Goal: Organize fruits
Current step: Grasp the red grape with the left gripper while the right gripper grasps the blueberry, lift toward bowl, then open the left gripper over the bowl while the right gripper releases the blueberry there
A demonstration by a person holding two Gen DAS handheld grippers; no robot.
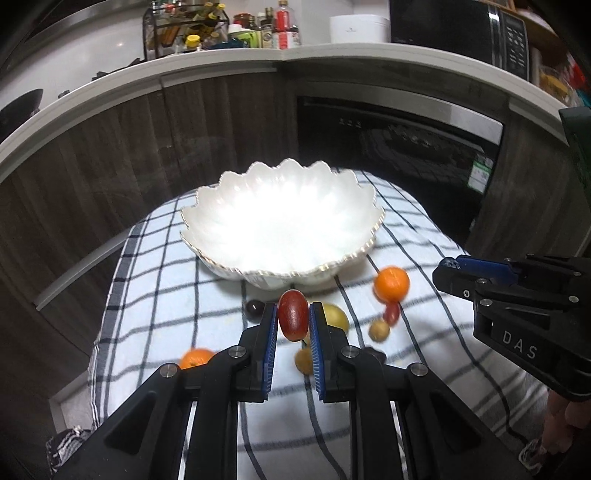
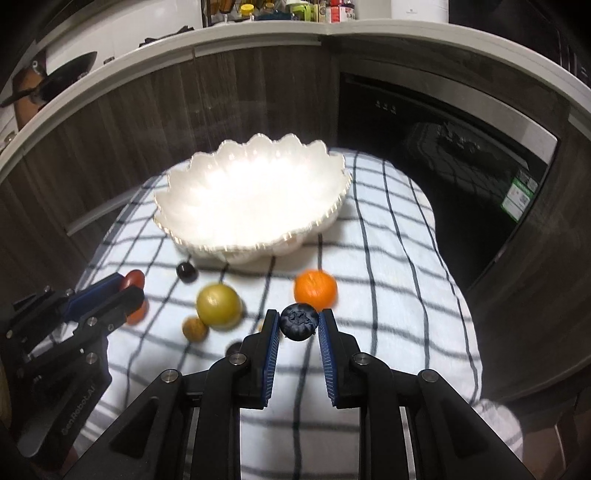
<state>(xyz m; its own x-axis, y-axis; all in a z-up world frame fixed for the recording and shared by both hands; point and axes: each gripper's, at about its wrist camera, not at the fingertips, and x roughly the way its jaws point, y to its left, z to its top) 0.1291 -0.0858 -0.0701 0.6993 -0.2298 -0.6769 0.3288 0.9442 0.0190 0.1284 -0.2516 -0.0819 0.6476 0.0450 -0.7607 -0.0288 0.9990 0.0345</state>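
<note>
1. Clearly legible, the letters "DAS" stand in white on the black body of the right gripper (image 1: 448,264) in the left wrist view; raised lettering runs along the side of the left gripper (image 2: 127,286) in the right wrist view, too soft to read for certain.
2. A green and white sticker (image 1: 482,177) sits on the dark oven door (image 1: 399,147) behind the bench; its print is too small to read. Bottles and jars (image 1: 258,29) on the far counter carry labels that cannot be read either.
3. The left gripper (image 1: 293,317) is clamped on a red oval fruit (image 1: 293,314), held above the checked cloth (image 1: 166,295), just in front of the bowl.
4. The right gripper (image 2: 299,321) is closed on a blueberry (image 2: 299,321), its crown facing the camera, also raised off the cloth.
5. The white scalloped bowl (image 1: 207,206) stands toward the far end of the cloth, empty, with a thin gold rim.
6. Loose fruit lies between bowl and grippers: an orange (image 1: 391,282), a second orange (image 1: 195,358) at the near left, a yellow-green round fruit (image 2: 218,304), a dark berry (image 2: 186,272), small brown fruits (image 2: 195,328) and a small red one (image 1: 391,312).
7. Cloth is bare to the right of the bowl and along the near right side; its left edge drops off toward the wooden cabinet fronts (image 1: 110,147).
</note>
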